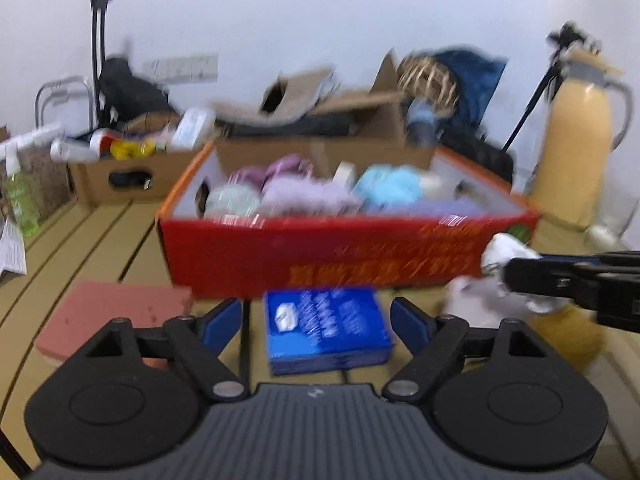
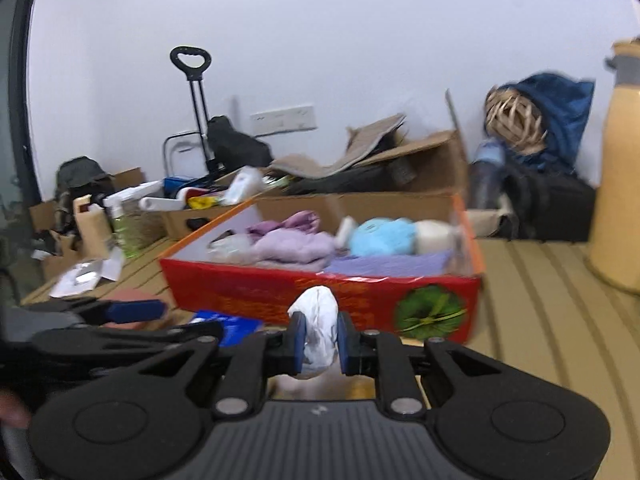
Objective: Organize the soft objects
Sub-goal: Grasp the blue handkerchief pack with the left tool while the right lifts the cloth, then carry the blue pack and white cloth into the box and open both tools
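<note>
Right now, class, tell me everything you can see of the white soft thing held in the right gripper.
The white soft thing looks like crumpled cloth or thin plastic, wrinkled and limp, with greyish shading low down. The right gripper is shut on its middle, blue pads pressing both sides, so a rounded lobe bulges above them and a fold hangs below. It sits in front of the red box, near its front wall. From the left wrist view it appears as a blurred white bundle. Blur hides finer detail.
</note>
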